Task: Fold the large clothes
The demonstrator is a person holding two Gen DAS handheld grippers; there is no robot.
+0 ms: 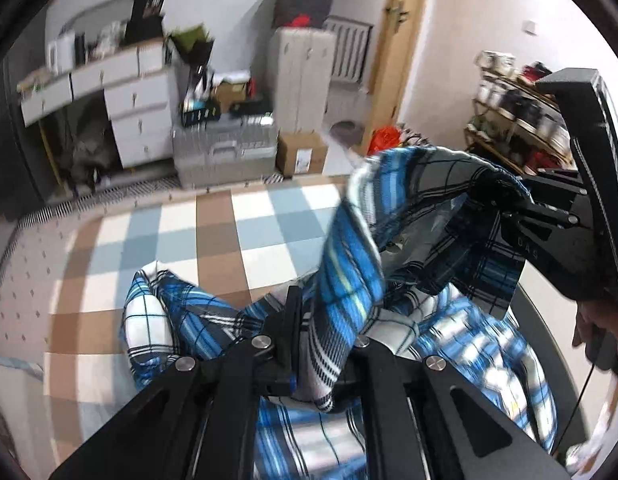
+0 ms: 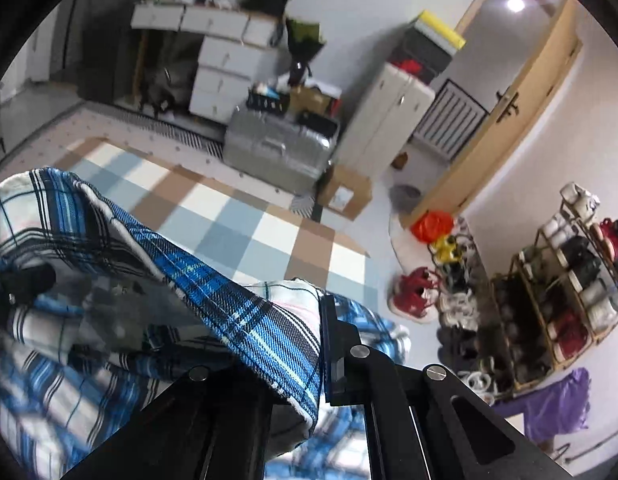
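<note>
Spreading across the bottom of both views is the checked mat (image 1: 213, 240), big brown, white and pale-blue squares with a dotted border, and plenty of it lies bare toward the far wall. Along that wall the room is crowded: white drawers (image 1: 137, 116), a silver hard case (image 1: 225, 152), a tall pale cabinet (image 1: 301, 80) with boxes stacked on top, a cardboard box (image 1: 303, 154) whose white label is too small to read, and a wooden door (image 1: 401, 40). On the right wrist view a shoe rack (image 2: 565, 280) lines the right-hand edge, shoes spilling onto the floor beside it. Now the plaid shirt (image 1: 349, 272), blue, white and black check, bunched and hanging in folds, lifted off the mat between the two tools with a rumpled part resting low at left. Left claw (image 1: 321, 344) is clenched on a twisted band of the fabric, the cloth running up out of its tips. Right claw (image 2: 321, 352) is clamped on a hemmed edge of the same shirt, the blue pad pressed to the cloth; from the left wrist view it shows at the right edge, a hand (image 1: 601, 332) under it. Only lettering to read: faint "DAS" on that tool's black body.
</note>
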